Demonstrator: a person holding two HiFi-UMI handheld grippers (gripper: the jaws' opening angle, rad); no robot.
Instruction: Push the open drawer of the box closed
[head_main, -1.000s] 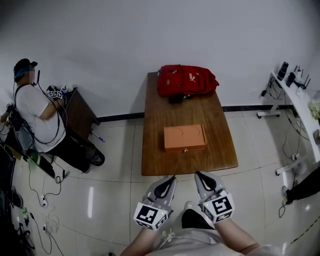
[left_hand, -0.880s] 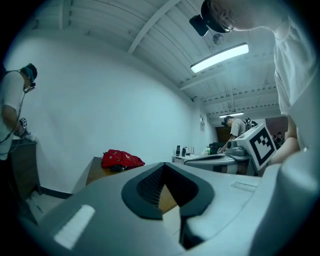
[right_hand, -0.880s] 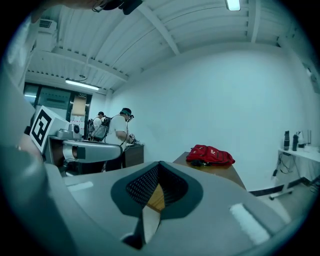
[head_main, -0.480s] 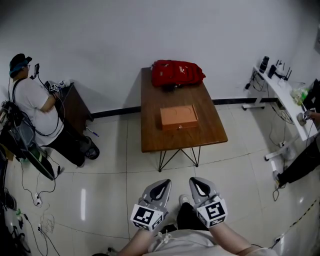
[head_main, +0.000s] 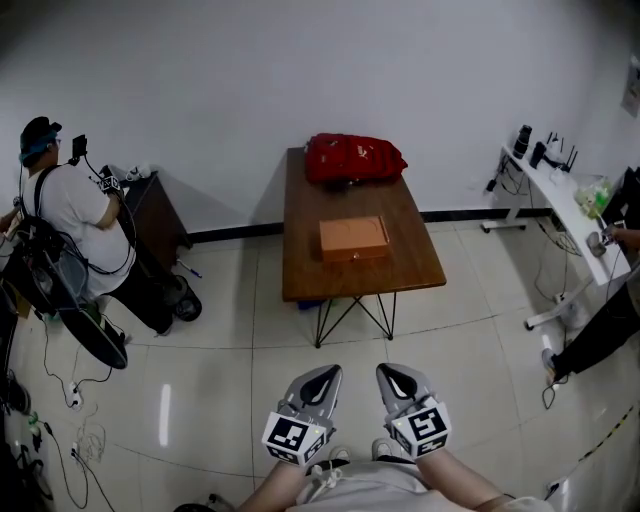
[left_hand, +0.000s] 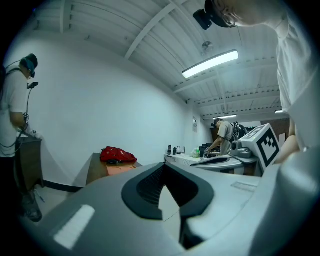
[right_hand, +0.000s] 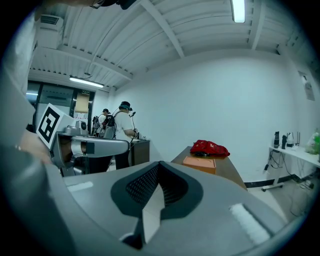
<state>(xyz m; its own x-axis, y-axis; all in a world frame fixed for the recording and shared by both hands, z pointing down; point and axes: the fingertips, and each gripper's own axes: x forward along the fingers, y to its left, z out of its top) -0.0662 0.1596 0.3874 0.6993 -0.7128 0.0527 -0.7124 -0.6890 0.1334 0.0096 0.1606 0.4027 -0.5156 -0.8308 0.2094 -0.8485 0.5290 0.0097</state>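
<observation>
An orange box (head_main: 354, 238) lies on the wooden table (head_main: 300, 275), far ahead of me across the tiled floor. Its front face with a small knob looks flush; it is too small to see a drawer gap. Behind it at the table's far end lies a red backpack (head_main: 353, 158). My left gripper (head_main: 318, 378) and right gripper (head_main: 397, 376) are held side by side close to my body, both shut and empty. In the left gripper view the box (left_hand: 120, 169) is small beyond the left gripper (left_hand: 167, 197). The right gripper view shows the box (right_hand: 199, 163) past the right gripper (right_hand: 155, 200).
A person (head_main: 60, 215) sits at a dark desk (head_main: 160, 215) by the left wall, with cables on the floor nearby. A white desk (head_main: 560, 200) with devices stands at the right, and another person (head_main: 610, 330) is at the right edge.
I have backed away from the table: it was just beyond the grippers a second ago and now stands well ahead across the floor. Both grippers stayed shut.
</observation>
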